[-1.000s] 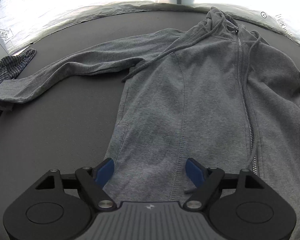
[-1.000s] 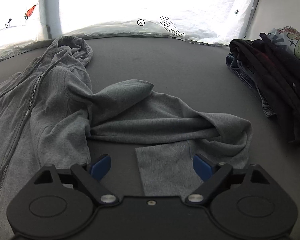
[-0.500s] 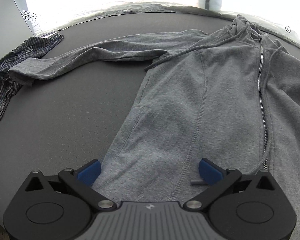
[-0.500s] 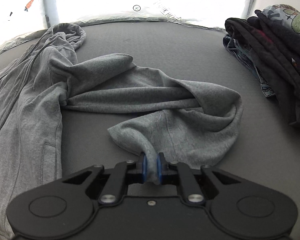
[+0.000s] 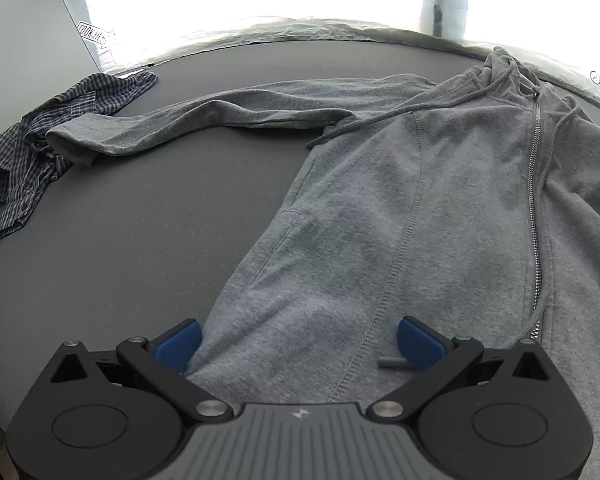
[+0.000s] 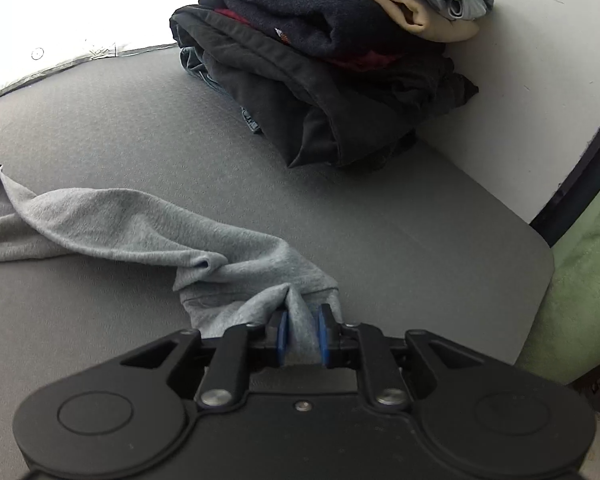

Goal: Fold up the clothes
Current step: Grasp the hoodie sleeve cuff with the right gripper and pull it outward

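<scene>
A grey zip hoodie point(image 5: 420, 208) lies face up on the dark grey table, hood at the far right, one sleeve point(image 5: 204, 116) stretched out to the left. My left gripper point(image 5: 298, 344) is open and straddles the hoodie's bottom hem, blue pads on either side. In the right wrist view my right gripper point(image 6: 302, 336) is shut on the cuff end of the hoodie's other sleeve point(image 6: 148, 228), which trails away to the left across the table.
A crumpled plaid shirt point(image 5: 40, 136) lies at the far left by the sleeve's cuff. A stack of folded dark clothes point(image 6: 320, 60) with a patterned piece on top stands at the back right. The table's right edge point(image 6: 540, 240) borders a green cushion point(image 6: 580, 280).
My right gripper closed on the sleeve cuff and pulled it out to the right, toward the table edge. My left gripper stayed open and drifted left along the hem.
</scene>
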Demonstrator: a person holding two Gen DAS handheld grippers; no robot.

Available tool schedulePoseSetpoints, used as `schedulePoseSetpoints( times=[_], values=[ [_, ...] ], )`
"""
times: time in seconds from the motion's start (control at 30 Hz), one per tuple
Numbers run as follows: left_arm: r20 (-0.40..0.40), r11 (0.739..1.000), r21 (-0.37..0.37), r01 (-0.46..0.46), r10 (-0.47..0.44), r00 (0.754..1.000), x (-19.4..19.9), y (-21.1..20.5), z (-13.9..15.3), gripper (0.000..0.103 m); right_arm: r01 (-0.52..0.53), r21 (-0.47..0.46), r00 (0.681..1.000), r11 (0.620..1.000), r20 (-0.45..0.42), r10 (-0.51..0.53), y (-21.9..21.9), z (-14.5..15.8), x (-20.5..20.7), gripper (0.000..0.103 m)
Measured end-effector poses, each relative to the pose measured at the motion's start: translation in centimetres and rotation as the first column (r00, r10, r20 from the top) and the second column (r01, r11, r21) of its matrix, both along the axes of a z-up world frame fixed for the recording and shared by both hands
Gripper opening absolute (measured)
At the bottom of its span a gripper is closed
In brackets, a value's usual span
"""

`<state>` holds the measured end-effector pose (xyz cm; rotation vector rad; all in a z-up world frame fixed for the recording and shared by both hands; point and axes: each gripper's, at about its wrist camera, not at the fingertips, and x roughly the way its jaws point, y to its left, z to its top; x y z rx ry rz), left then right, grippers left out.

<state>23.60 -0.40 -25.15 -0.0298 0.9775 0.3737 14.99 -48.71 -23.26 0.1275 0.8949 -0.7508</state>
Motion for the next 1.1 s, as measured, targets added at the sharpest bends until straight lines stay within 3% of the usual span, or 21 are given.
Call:
schedulePoseSetpoints(
  times=[0.07, 0.27, 0.3, 0.33, 0.37, 0.43, 0.5, 0.57, 0.63, 0.7, 0.73, 0.83, 0.87, 0.93, 1.03, 1.1],
  values=[
    [0.004, 1.0, -0.001, -0.008, 0.008, 1.0, -0.1, 0.0, 0.0, 0.103, -0.003, -0.022, 1.0, 1.0, 0.002, 0.003, 0.3, 0.1, -0.6, 0.041],
    [0.016, 0.999, 0.033, -0.008, 0.007, 1.0, -0.2, -0.6, -0.1, 0.103, -0.154, -0.06, 0.988, 0.986, -0.038, 0.152, 1.8, -0.9, -0.5, 0.046],
    [0.016, 0.999, 0.037, -0.007, 0.007, 1.0, -0.2, -0.7, -0.1, 0.103, -0.172, -0.067, 0.984, 0.983, -0.046, 0.17, 1.9, -1.1, -0.4, 0.045],
    [0.015, 0.999, 0.042, -0.007, 0.006, 1.0, -0.2, -0.8, -0.1, 0.103, -0.198, -0.066, 0.98, 0.978, -0.046, 0.196, 1.9, -1.1, -0.4, 0.038],
    [0.015, 0.999, 0.045, -0.007, 0.007, 1.0, -0.2, -0.8, -0.1, 0.103, -0.228, -0.05, 0.973, 0.972, -0.041, 0.226, 2.0, -1.0, -0.5, 0.02],
    [0.016, 0.999, 0.049, -0.011, 0.01, 1.0, -0.2, -0.9, -0.1, 0.103, -0.273, -0.002, 0.962, 0.962, -0.014, 0.273, 1.9, -0.2, -0.5, 0.015],
    [0.018, 0.999, 0.053, -0.014, 0.013, 1.0, -0.3, -1.0, -0.1, 0.103, -0.309, 0.076, 0.949, 0.948, 0.084, 0.303, 1.5, 1.5, -0.9, 0.013],
    [0.019, 0.998, 0.057, -0.018, 0.017, 1.0, -0.3, -1.0, -0.1, 0.103, -0.33, 0.215, 0.925, 0.919, 0.269, 0.269, 0.3, 4.0, -1.5, 0.012],
    [0.02, 0.998, 0.061, -0.021, 0.02, 1.0, -0.3, -1.1, -0.1, 0.103, -0.297, 0.347, 0.889, 0.889, 0.44, 0.125, -1.8, 5.7, -2.7, 0.012],
    [0.021, 0.998, 0.065, -0.024, 0.023, 1.0, -0.3, -1.2, -0.1, 0.103, -0.184, 0.466, 0.835, 0.865, 0.539, -0.113, -4.8, 6.4, -4.4, 0.007],
    [0.022, 0.997, 0.067, -0.026, 0.025, 0.999, -0.3, -1.2, -0.2, 0.103, -0.107, 0.502, 0.814, 0.858, 0.54, -0.215, -6.2, 6.4, -5.2, 0.006],
    [0.024, 0.997, 0.077, -0.022, 0.02, 1.0, -0.4, -1.3, -0.2, 0.103, 0.202, 0.488, 0.807, 0.849, 0.408, -0.426, -9.9, 5.2, -6.8, 0.008],
    [0.025, 0.997, 0.081, -0.019, 0.018, 1.0, -0.4, -1.3, -0.1, 0.103, 0.292, 0.433, 0.828, 0.853, 0.333, -0.452, -10.8, 4.8, -6.8, 0.009],
    [0.023, 0.997, 0.075, -0.02, 0.018, 1.0, -0.4, -1.2, -0.1, 0.103, 0.349, 0.351, 0.855, 0.869, 0.261, -0.449, -11.4, 4.3, -7.2, 0.016],
    [0.021, 0.998, 0.063, -0.022, 0.021, 1.0, -0.4, -1.1, -0.1, 0.103, 0.346, 0.295, 0.866, 0.891, 0.264, -0.424, -11.0, 4.1, -8.2, 0.048],
    [0.021, 0.997, 0.068, -0.021, 0.019, 1.0, -0.4, -1.1, -0.1, 0.103, 0.32, 0.273, 0.88, 0.907, 0.27, -0.392, -10.3, 3.9, -8.1, 0.049]
  ],
)
